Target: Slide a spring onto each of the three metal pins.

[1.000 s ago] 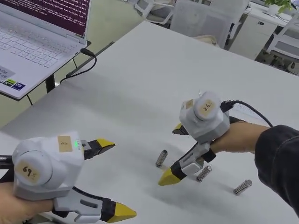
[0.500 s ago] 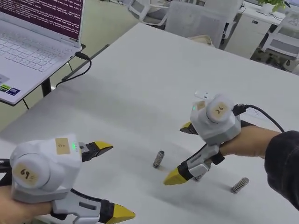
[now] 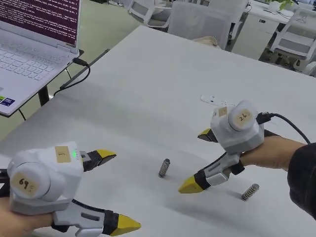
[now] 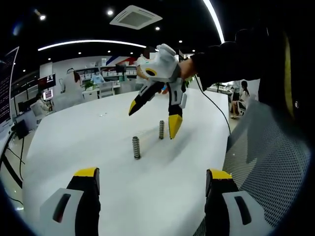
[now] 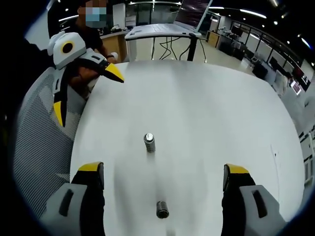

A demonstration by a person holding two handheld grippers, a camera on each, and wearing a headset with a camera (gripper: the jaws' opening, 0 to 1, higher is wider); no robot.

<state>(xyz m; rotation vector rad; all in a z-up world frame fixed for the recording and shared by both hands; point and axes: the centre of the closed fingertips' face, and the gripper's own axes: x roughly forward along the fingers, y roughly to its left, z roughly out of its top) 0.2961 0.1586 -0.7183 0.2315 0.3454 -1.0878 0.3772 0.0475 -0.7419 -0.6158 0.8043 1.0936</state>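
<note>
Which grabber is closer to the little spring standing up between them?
Right. The right gripper is open, with its lower yellow tip a short way to one side of the standing spring. The left gripper, also open, is farther off on the spring's other side.

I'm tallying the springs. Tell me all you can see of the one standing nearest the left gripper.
The spring is a short grey metal coil, standing on end on the white table, leaning slightly. It stands between the left gripper and the right gripper, apart from both; both are open. Only the table touches it. Its top looks pale; whether a pin is inside cannot be told.
</note>
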